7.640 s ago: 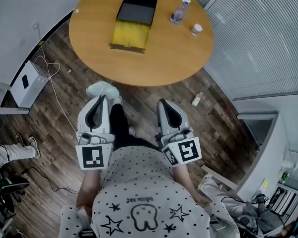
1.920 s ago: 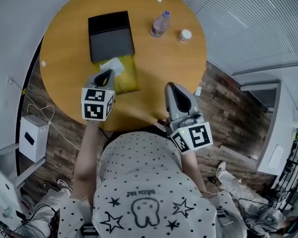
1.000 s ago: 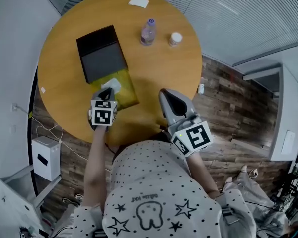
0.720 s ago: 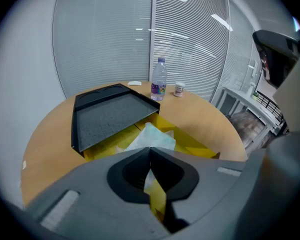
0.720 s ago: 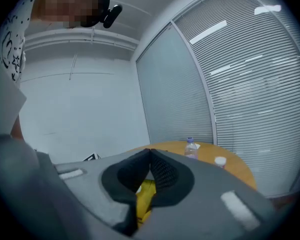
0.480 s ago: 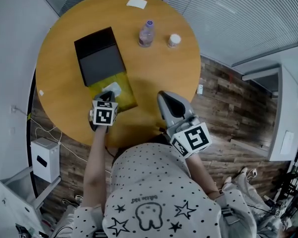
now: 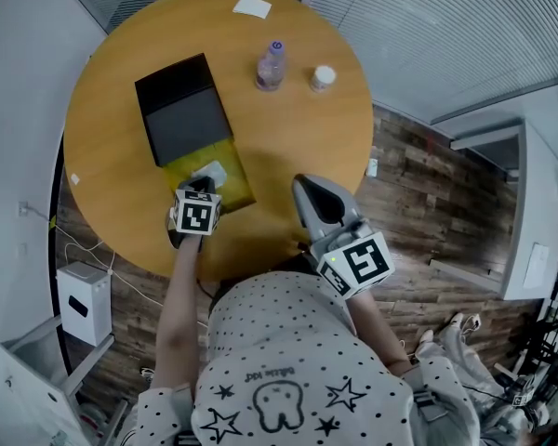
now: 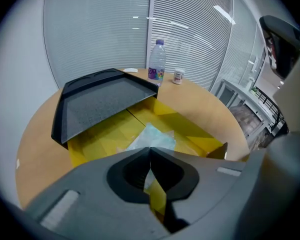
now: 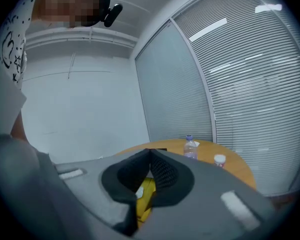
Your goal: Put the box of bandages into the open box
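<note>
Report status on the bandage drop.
Left gripper shut on bandage box, inside open box. Right gripper shut, empty. Nothing in the way.

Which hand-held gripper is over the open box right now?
The left hand-held gripper: its tip is over the box's yellow inside, pinching the bandages. The right hand-held gripper hangs over bare table.

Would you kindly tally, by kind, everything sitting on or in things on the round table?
open box: 1
bandage pack: 1
bottle: 1
small jar: 1
white card: 1
white scrap: 1
Total: 6
</note>
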{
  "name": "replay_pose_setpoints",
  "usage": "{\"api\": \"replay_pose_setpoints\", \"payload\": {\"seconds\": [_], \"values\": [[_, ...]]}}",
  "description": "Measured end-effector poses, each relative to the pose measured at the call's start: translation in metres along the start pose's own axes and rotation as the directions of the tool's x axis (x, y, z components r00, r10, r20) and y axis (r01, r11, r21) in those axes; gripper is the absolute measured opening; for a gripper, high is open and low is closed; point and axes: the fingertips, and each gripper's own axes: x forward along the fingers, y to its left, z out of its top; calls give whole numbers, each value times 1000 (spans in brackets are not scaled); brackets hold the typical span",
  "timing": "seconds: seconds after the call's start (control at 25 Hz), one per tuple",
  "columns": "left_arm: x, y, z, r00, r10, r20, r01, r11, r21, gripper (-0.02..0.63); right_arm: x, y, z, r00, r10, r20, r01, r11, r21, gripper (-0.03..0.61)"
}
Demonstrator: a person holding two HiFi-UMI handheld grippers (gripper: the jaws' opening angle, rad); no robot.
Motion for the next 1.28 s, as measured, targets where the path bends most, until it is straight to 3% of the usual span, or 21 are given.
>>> {"api": "replay_pose_setpoints", "payload": {"seconds": [0.32, 0.4, 0.44, 1.0, 1.28], "values": [[4, -2, 2, 1000, 3, 4, -3, 1000, 27, 16, 1, -2, -1, 1000, -8, 0, 8, 1000, 8, 5], [2, -3, 4, 1000, -8, 15, 8, 1000, 28, 162, 1, -3, -1, 1000, -12, -1, 12, 1000, 9, 5], [1, -3, 5, 1000, -9, 20, 9, 1000, 27, 172, 1, -4, -1, 1000, -13, 0, 13, 1000, 9, 5], [-14, 5, 14, 998, 17, 57, -18, 1000, 12, 178, 0, -9, 11, 999, -14, 34, 13, 1000, 11, 5], [-39, 6, 14, 992, 63, 109, -56, 996, -65, 162, -6, -11, 20, 999, -1, 39, 1, 1000, -8, 5]]}}
